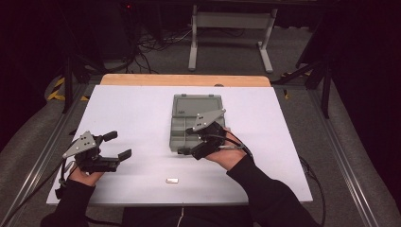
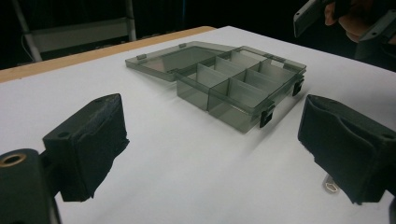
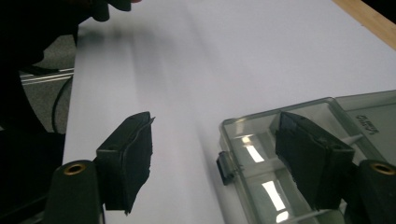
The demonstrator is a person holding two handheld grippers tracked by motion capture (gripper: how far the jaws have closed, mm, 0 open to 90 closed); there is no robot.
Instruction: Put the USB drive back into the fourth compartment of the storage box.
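High view: one open box and one small metal piece are seen; two grippers, left and right, are held wide open, nothing gripped.

Grey compartment box open on white table. Right gripper over box's near edge, jaws apart. Left gripper near left, jaws spread. Small metal part near front edge.

A white table sheet covered a wooden tabletop. A grey frame stand and loose cables lay on the floor beyond the table.
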